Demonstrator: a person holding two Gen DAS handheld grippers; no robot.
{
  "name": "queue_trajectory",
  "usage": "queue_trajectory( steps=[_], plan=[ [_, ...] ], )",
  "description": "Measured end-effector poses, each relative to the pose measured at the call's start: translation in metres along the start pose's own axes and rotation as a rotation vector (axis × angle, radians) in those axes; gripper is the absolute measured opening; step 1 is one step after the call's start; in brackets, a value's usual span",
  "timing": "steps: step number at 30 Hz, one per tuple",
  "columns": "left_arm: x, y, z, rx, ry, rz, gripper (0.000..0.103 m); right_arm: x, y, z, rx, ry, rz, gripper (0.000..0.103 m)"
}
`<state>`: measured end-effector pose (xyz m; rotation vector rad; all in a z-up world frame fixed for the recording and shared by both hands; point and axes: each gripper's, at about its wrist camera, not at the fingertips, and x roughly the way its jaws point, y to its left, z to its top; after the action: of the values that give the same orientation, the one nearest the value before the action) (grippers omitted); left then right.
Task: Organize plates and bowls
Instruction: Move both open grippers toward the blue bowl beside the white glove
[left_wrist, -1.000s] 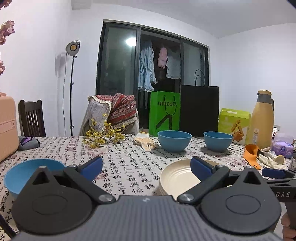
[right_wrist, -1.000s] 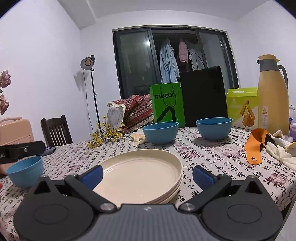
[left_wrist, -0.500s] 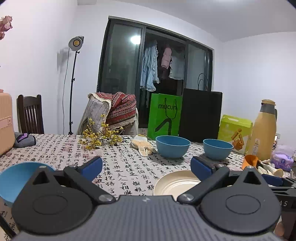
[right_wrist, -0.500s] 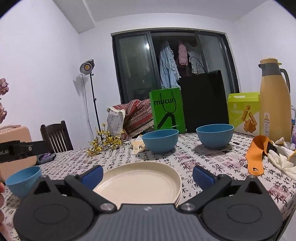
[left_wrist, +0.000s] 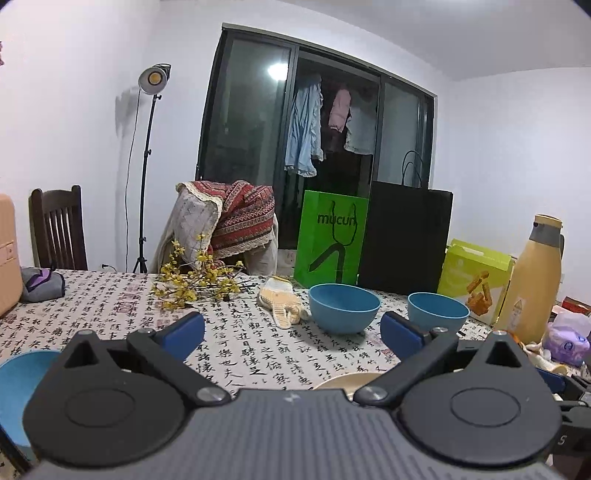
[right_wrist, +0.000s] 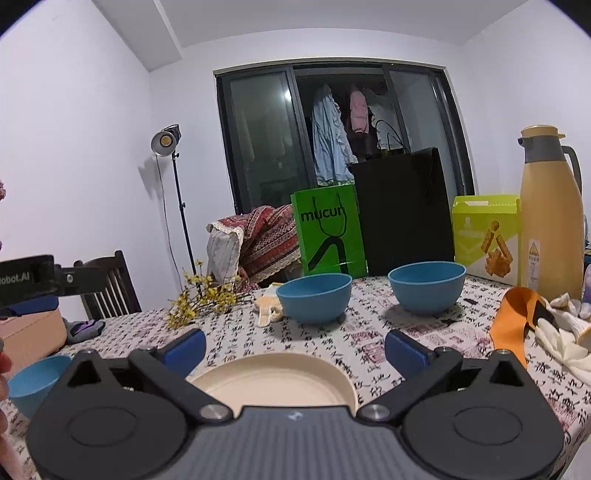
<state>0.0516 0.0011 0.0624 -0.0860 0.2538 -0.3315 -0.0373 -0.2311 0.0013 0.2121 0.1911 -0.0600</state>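
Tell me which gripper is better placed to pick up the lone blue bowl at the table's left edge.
Left. The lone blue bowl sits just beside the open left gripper, at its left fingertip. The open right gripper is centred over the cream plates, with that bowl farther off to its left.

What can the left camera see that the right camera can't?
Only the left camera shows the purple tissue pack by the flask. Only the right camera shows the whole top cream plate, the orange glove and the other gripper's black body. Both show two blue bowls in the middle, a third blue bowl at the left, the green bag and open grippers.
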Motion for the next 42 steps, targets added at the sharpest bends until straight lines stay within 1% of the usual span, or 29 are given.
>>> queue_trajectory(
  steps=[5, 12, 16, 22, 32, 35, 38, 42],
  plan=[
    [0.013, -0.003, 0.01, -0.035, 0.019, -0.012, 0.103, 0.009, -0.005, 0.013, 0.005, 0.007, -0.016, 0.103],
    [0.03, -0.009, 0.023, -0.047, 0.037, -0.001, 0.103, 0.022, -0.01, 0.027, 0.014, 0.019, -0.027, 0.103],
    [0.043, -0.014, 0.035, -0.04, 0.068, 0.03, 0.103, 0.032, -0.012, 0.039, 0.031, 0.031, -0.03, 0.103],
    [0.061, -0.015, 0.055, -0.074, 0.094, 0.046, 0.103, 0.047, -0.015, 0.062, 0.063, 0.033, -0.035, 0.103],
    [0.1, -0.023, 0.081, -0.106, 0.136, 0.058, 0.103, 0.084, -0.019, 0.101, 0.075, 0.052, -0.047, 0.103],
    [0.113, -0.025, 0.087, -0.112, 0.141, 0.056, 0.103, 0.097, -0.02, 0.109, 0.078, 0.06, -0.051, 0.103],
    [0.124, -0.023, 0.093, -0.133, 0.135, 0.034, 0.103, 0.111, -0.023, 0.116, 0.088, 0.075, -0.064, 0.103],
    [0.142, -0.022, 0.1, -0.149, 0.137, 0.043, 0.103, 0.131, -0.027, 0.123, 0.104, 0.096, -0.062, 0.103]
  ],
)
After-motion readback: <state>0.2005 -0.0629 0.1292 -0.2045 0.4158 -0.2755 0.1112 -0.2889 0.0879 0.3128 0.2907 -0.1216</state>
